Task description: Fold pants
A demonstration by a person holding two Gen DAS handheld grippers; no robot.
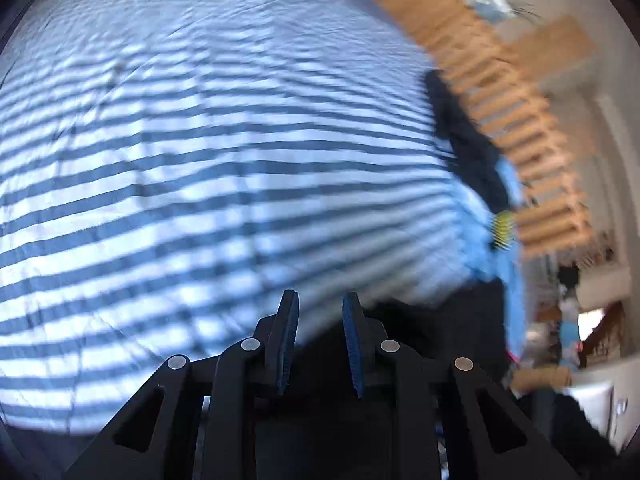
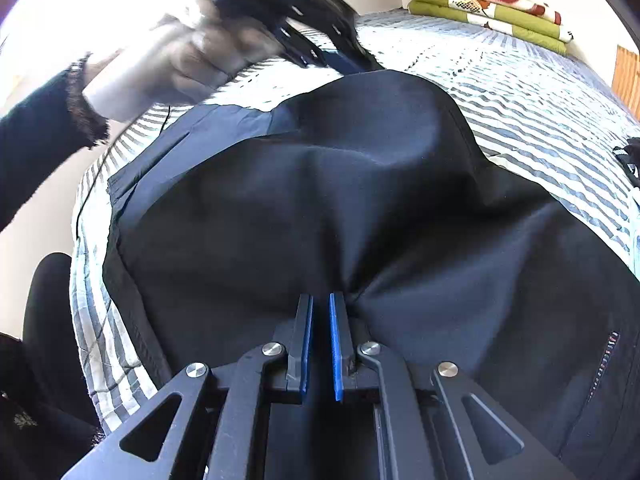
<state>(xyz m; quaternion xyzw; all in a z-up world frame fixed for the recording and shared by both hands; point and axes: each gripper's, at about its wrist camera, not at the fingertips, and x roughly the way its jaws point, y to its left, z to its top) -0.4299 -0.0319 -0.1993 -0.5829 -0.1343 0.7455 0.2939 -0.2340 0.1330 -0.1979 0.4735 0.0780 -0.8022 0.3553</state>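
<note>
I have the black pants [image 2: 340, 184] spread on the bed [image 2: 540, 92], lying on its striped cover, and in the right wrist view they fill most of the picture. Their long axis runs from the lower right corner, where a zip [image 2: 604, 364] shows, up and leftward to a paler panel with a slit pocket [image 2: 160, 148] near the bed's left edge; I cannot tell which end is the waist. The cloth humps up in the middle and gathers into creases that run straight down to my right gripper [image 2: 320, 320]. Its fingers are almost together, with only a thin gap between the blue pads, and a bunch of the black cloth is pinched at their tips. My left gripper [image 1: 320, 320] has nothing between its fingers; they stand a little apart, with the cover and a dark strip of cloth behind them. That view is blurred. Open cover lies beyond the pants toward the far right, up to a folded green and red blanket [image 2: 488, 4] at the head of the bed. The left edge of the bed is just beside the pants, with bare floor below it. Only the right view shows the left hand [image 2: 192, 56] and its black sleeve [image 2: 44, 132] held above the pants' far left end. Only the left view shows the wooden slats [image 1: 500, 92] past the bed's edge and a blue cloth [image 1: 508, 248] hanging there.
</note>
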